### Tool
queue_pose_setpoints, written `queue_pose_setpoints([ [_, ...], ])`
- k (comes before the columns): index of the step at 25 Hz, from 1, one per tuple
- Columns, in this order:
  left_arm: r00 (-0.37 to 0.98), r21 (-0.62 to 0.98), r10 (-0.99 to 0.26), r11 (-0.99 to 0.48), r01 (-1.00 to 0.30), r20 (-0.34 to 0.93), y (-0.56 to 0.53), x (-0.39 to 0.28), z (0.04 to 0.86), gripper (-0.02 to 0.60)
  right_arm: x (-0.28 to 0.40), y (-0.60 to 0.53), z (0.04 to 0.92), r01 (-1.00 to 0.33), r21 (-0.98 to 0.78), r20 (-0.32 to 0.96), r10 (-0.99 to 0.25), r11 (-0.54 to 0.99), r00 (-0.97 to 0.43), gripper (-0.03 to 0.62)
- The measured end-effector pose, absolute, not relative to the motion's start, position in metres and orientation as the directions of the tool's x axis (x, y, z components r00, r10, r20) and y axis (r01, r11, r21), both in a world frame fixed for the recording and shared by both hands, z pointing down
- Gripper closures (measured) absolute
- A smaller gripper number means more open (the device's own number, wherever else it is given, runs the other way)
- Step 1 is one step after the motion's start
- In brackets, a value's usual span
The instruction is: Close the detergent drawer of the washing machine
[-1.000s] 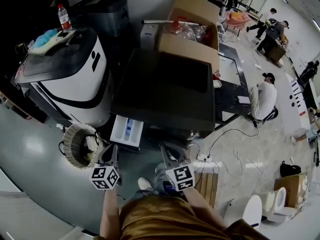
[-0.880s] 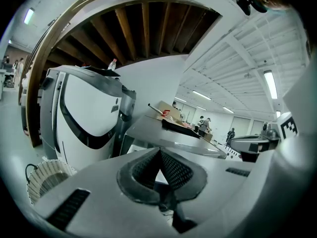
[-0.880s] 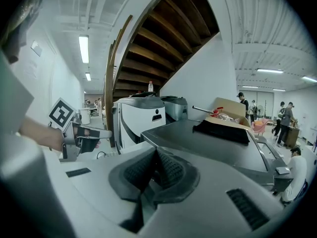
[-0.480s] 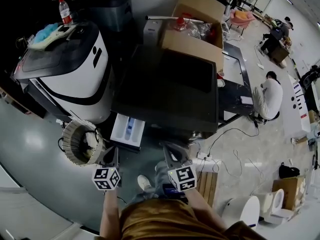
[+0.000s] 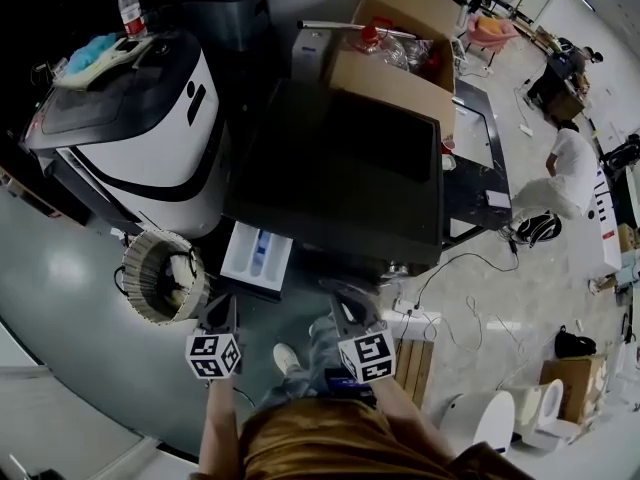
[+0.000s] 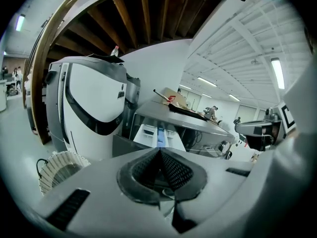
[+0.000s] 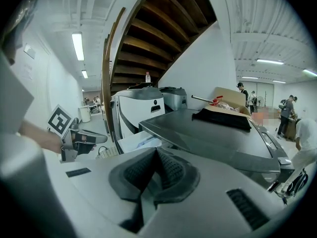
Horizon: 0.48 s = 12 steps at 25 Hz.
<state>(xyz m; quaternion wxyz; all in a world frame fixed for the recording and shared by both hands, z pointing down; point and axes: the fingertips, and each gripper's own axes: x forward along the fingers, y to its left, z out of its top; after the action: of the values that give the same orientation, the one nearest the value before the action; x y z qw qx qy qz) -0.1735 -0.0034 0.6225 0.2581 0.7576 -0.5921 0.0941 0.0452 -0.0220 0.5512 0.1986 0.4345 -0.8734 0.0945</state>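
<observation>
The washing machine has a dark flat top. Its white detergent drawer stands pulled out at the front left, with a blue insert showing. My left gripper hovers just short of the drawer's front, shut and empty. My right gripper is level with it, in front of the machine's middle, also shut with nothing held. In the left gripper view the drawer lies straight beyond the left gripper. In the right gripper view the drawer sits left of the right gripper.
A white-and-black top-loading machine stands left of the washer, with a wicker basket on the floor before it. A cardboard box sits behind. A power strip, cables and a wooden pallet lie at the right.
Both grippers stay shut in nearly the same spots. The head view has drifted a little, and the drawer remains out.
</observation>
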Motion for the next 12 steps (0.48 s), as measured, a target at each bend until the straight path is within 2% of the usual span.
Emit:
queue_pose_setpoints([
  [12,0.282,0.273,-0.819,-0.16,-0.949,0.5,-0.011,-0.173,0.646,0.557,0.043,-0.029,0.561,-0.793,-0.007,0.453,-0.705,0.61,-0.546,0.582],
])
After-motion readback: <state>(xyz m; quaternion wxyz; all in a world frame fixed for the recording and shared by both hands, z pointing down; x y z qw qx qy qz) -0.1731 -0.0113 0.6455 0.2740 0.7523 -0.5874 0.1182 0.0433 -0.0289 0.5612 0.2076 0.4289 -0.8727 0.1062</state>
